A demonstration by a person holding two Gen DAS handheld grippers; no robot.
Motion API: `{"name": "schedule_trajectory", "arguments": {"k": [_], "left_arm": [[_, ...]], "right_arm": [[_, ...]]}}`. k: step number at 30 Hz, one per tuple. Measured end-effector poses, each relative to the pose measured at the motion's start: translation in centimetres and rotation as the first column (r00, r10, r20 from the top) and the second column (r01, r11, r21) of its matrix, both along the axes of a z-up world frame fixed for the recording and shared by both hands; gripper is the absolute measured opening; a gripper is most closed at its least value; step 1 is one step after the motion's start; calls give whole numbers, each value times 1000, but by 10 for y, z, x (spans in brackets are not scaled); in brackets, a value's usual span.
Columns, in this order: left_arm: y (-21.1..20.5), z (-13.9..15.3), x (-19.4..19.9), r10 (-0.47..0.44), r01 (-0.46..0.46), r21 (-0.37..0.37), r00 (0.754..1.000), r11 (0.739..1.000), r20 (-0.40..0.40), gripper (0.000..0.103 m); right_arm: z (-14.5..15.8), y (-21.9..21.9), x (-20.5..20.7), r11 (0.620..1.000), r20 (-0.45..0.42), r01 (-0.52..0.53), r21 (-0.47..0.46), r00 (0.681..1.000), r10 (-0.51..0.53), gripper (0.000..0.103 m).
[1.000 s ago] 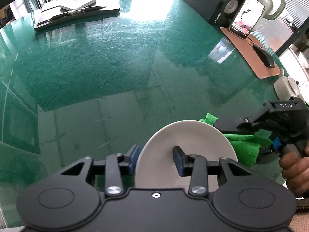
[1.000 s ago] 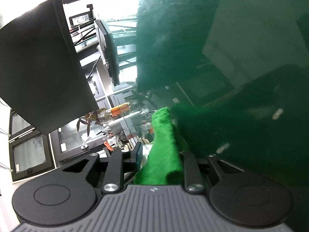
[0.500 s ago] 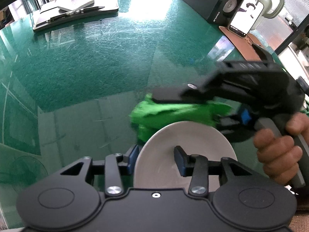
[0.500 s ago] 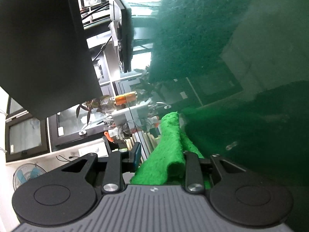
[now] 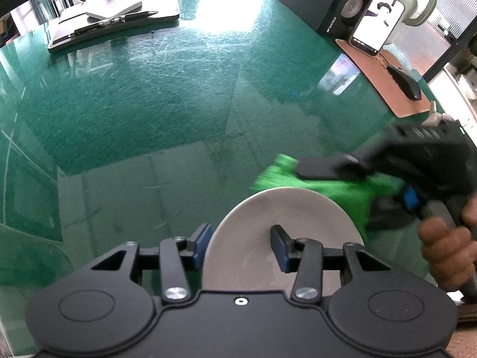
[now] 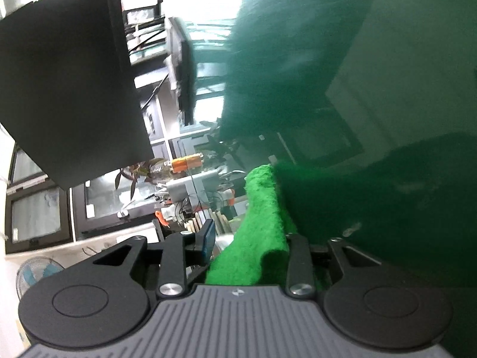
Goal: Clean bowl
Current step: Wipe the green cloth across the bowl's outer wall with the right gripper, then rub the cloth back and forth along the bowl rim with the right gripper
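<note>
Table (image 5: 179,95): scratched, glossy green glass.
Bowl (image 5: 268,223): smooth white, round, rim between left gripper (image 5: 241,244)'s narrow jaws.
Cloth (image 6: 256,238): fuzzy green, inside right gripper (image 6: 250,238)'s opening jaws.
Change: cloth shifted right along the bowl's far rim.

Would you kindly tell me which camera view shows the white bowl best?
The left wrist view: the bowl sits in its lower centre, rim toward the camera, gripped by the left gripper, with the green cloth behind it. The right wrist view shows no bowl, only cloth and table.

Green glass table (image 5: 167,113), phone (image 5: 376,21) against speaker (image 5: 325,3), mouse (image 5: 405,82) on brown mat (image 5: 372,80), monitor stand (image 5: 116,9)
</note>
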State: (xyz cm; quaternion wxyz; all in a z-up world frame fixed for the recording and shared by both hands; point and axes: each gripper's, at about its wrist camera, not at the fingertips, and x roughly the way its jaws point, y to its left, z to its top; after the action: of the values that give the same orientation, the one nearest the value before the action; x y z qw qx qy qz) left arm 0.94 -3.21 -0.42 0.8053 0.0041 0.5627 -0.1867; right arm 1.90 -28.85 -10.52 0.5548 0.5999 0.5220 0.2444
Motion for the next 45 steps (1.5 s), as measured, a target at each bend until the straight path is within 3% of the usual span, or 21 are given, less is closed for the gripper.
{"name": "schedule_trajectory", "arguments": {"k": [4, 6, 9, 16, 21, 23, 27, 31, 33, 34, 35, 36, 37, 38, 40, 45], "left_arm": [[0, 0, 0, 0, 0, 2, 1000, 1000, 1, 44], [0, 0, -1, 1, -1, 0, 1000, 1000, 2, 44], [3, 0, 0, 8, -9, -16, 1000, 1000, -2, 45], [10, -2, 14, 29, -29, -71, 1000, 997, -10, 60], [21, 4, 17, 132, -135, -93, 991, 986, -36, 65], [25, 10, 8, 159, -163, -109, 986, 981, -45, 78], [29, 15, -17, 234, -238, -94, 971, 967, -50, 81], [26, 11, -34, 321, -324, -50, 945, 945, -67, 81], [22, 11, -42, 360, -362, -23, 931, 932, -61, 76], [19, 12, -46, 381, -382, -10, 923, 924, -57, 57], [17, 11, -50, 407, -408, 4, 912, 913, -52, 30], [15, 10, -51, 427, -427, 15, 903, 904, -53, 21], [14, 9, -52, 444, -444, 22, 895, 896, -47, 19], [13, 8, -54, 459, -458, 28, 888, 888, -41, 19], [11, 8, -54, 473, -472, 35, 880, 881, -30, 19], [11, 7, -45, 446, -446, 64, 895, 893, 17, 21]], "right_arm": [[2, 37, 29, 997, 42, -78, -15, 996, 79, 30], [6, 43, 32, 995, 61, -95, -32, 993, 97, 22], [7, 31, 25, 996, 56, -82, -37, 995, 84, 18], [8, -17, -13, 999, 29, 4, -46, 1000, -2, 17], [9, -31, -29, 999, 22, 28, -37, 999, -27, 18], [7, -33, -29, 999, 20, 38, -29, 999, -38, 18], [4, -31, -16, 999, 25, 44, 11, 999, -44, 18], [2, -16, 11, 999, 35, -24, 41, 999, 23, 20], [0, -5, 24, 997, 37, -66, 33, 997, 65, 26], [-1, -1, 29, 996, 30, -81, 36, 996, 80, 35], [-2, 1, 32, 995, 27, -89, 40, 996, 88, 35], [-2, 3, 35, 994, 26, -99, 43, 995, 98, 32], [-2, 6, 39, 993, 28, -112, 41, 993, 111, 24], [-1, 7, 41, 992, 33, -121, 36, 992, 120, 5], [1, 4, 37, 991, 39, -130, 30, 991, 129, 3], [-3, -28, 7, 992, -21, -110, 69, 994, 112, 3]]}}
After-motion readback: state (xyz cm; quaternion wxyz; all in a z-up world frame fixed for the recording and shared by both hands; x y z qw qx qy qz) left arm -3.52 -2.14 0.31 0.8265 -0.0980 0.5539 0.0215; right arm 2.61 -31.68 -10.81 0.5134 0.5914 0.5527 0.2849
